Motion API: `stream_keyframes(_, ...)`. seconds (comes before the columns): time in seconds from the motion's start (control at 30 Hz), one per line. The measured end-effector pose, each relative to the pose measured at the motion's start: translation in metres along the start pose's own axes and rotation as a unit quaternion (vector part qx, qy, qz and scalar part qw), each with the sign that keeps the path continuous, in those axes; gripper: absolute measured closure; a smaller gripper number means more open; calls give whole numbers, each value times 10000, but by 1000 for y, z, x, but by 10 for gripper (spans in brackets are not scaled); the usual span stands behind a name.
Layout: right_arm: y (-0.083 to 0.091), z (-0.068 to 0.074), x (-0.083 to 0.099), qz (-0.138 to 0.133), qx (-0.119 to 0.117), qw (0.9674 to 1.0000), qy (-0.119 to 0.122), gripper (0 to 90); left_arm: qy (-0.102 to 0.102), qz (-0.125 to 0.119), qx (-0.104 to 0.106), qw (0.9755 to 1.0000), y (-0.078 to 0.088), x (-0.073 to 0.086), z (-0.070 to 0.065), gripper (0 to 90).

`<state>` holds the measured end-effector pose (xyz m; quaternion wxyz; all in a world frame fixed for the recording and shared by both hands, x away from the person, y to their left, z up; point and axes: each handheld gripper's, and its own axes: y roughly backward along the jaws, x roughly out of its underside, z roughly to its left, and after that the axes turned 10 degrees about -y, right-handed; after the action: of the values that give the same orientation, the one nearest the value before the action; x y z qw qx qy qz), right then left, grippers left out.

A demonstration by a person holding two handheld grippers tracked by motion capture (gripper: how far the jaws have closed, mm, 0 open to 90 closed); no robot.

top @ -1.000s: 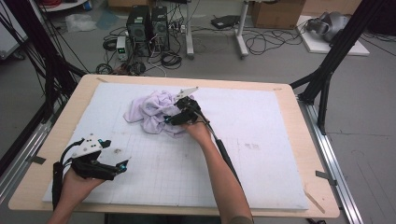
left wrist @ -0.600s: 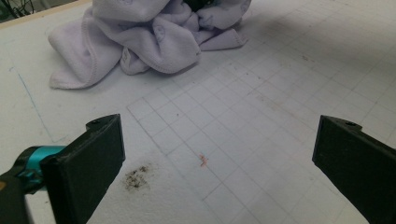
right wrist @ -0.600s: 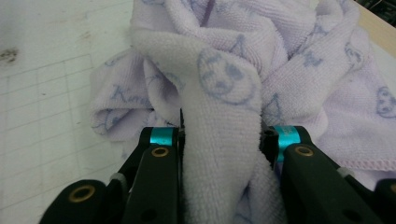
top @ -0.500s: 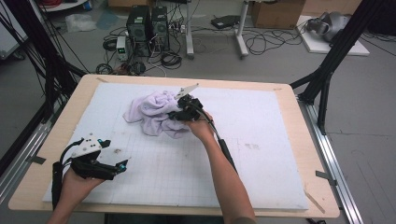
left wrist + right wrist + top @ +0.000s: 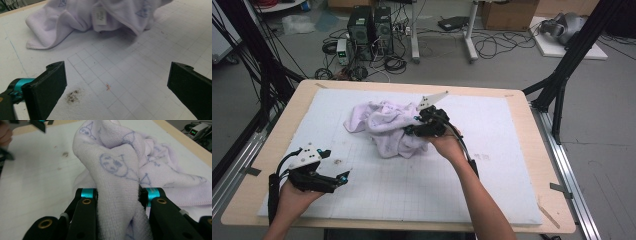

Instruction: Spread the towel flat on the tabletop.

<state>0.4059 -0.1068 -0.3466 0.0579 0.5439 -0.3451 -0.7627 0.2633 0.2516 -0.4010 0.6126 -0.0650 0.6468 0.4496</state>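
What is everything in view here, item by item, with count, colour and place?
towel: one, pale lilac with printed faces, crumpled at the middle back of the mat, one fold lifted between the right jaws
label: one, white, sewn on the towel
mat: one, white with a faint grid, covers most of the table
table: one, light wood, its rim shows around the mat
dark smudge: one, blackish, on the mat near the left jaws
computer towers: two, black, on the floor behind the table, among cables
cardboard box: one, brown, on the floor at the back
left gripper: one, black, jaws open, over the mat's front left
right gripper: one, black, jaws shut on the towel
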Motion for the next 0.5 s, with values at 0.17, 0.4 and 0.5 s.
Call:
stream_keyframes(0.17, 30, 25, 21, 36, -56, 9999, 109, 712, 1, -11, 49, 10000, -1, -1, -1, 28)
stream_keyframes(0.4, 52, 55, 61, -49, -189, 9998, 9, 706, -49, -8, 159, 9999, -5, -3, -4, 60)
stream_keyframes(0.5, 43, 63, 80, 44, -376, 9992, -123, 700, -116, 26, 190, 9997, -6, -4, -5, 62)
